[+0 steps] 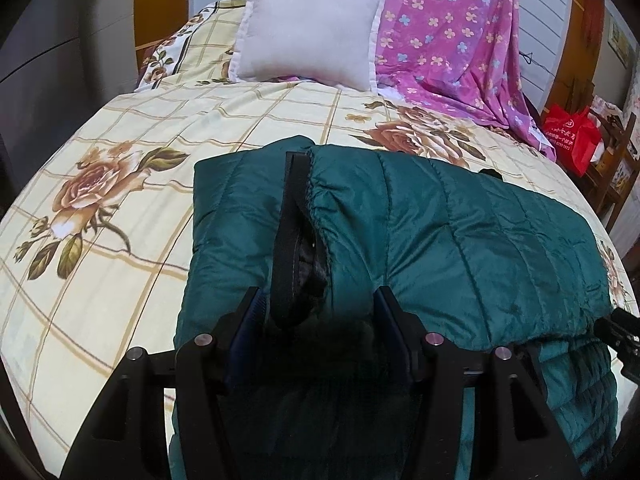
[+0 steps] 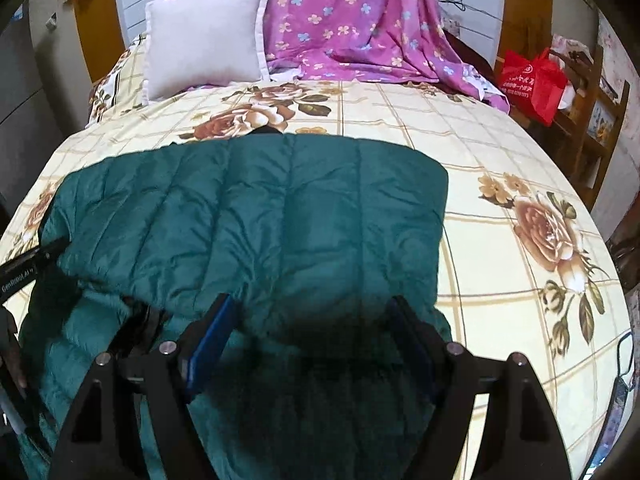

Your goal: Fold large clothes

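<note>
A teal quilted coat (image 1: pixel 460 248) lies folded across the near half of a bed, on a cream checked sheet (image 1: pixel 120 152) printed with brown roses. In the left wrist view a gathered cuff opening with a black strap (image 1: pixel 294 220) rises out of the coat between the fingers of the left gripper (image 1: pixel 320 312); the blue pads stand on either side of a bunched fold, and whether they press it is hard to make out in the shadow there. The right gripper (image 2: pixel 312 328) hangs over the coat's near edge with its jaws spread wide and nothing pinched. The coat's lower part runs out of both views, and a dark bit peeks out past its far edge. At the left edge of the right view, part of the other gripper and a hand (image 2: pixel 12 344) show. Beyond the coat a white pillow (image 1: pixel 308 32) leans at the bed's head beside a purple flowered cloth (image 1: pixel 452 28). A red bag (image 1: pixel 572 136) sits on a wooden shelf beside the bed.
</note>
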The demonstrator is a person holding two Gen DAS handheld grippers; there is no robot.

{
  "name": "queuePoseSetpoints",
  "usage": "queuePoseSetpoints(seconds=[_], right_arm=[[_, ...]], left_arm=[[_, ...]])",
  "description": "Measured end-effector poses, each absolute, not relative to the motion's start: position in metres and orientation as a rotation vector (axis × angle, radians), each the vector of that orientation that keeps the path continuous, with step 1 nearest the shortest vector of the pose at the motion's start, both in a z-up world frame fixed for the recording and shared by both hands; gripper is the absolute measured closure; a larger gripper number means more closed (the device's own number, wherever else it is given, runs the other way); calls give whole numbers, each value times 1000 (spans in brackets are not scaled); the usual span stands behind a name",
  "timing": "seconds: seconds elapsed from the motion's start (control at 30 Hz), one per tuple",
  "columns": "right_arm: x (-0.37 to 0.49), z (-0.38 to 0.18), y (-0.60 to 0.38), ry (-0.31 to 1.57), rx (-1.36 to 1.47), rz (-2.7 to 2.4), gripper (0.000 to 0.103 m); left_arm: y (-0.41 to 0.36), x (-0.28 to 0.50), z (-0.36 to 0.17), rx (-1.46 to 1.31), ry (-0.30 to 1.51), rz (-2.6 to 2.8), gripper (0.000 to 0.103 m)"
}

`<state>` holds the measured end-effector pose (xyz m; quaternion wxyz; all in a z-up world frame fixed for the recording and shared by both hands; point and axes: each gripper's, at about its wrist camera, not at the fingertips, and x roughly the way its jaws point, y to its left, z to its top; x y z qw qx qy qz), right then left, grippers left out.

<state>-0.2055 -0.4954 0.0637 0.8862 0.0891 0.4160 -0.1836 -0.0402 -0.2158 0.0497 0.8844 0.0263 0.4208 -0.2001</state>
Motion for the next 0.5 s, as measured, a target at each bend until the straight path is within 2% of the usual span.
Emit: queuePoseSetpoints(seconds=[0.5], right_arm=[[-222,58,-491,889,232,-384,22]], left_arm=[[-202,-52,55,51,873,-408,66]])
